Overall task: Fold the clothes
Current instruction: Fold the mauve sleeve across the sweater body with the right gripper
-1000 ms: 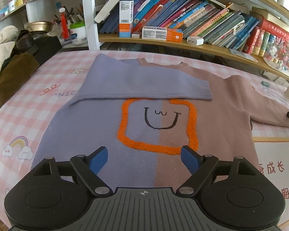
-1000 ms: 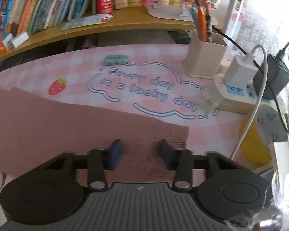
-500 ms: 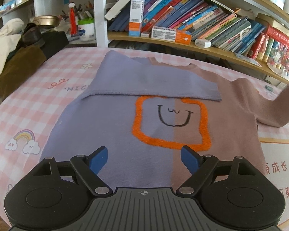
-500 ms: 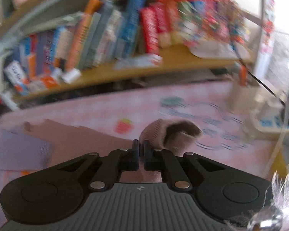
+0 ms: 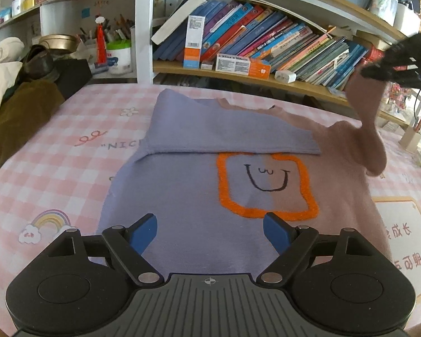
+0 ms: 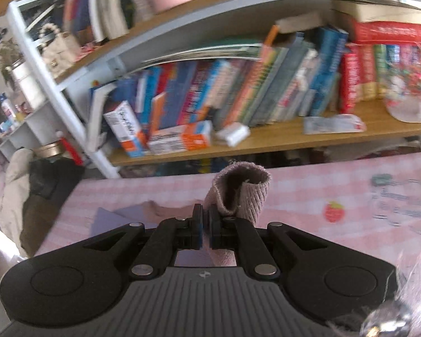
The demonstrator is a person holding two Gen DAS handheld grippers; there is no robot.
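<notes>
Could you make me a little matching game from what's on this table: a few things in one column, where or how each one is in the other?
Things:
1. lilac sleeve
2. brown sleeve
3. left gripper
4. right gripper

States:
A. jaws wide apart, holding nothing
B. lifted off the table
C. folded flat across the sweater's chest
D. jaws shut on a ribbed cuff

Pairs: 1-C, 2-B, 3-A, 4-D

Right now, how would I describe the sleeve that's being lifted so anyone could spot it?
On the pink checked table lies a two-tone sweater. Its lilac sleeve lies folded flat across the chest; the brown sleeve rises off the table, cuff pinched in the right gripper.
</notes>
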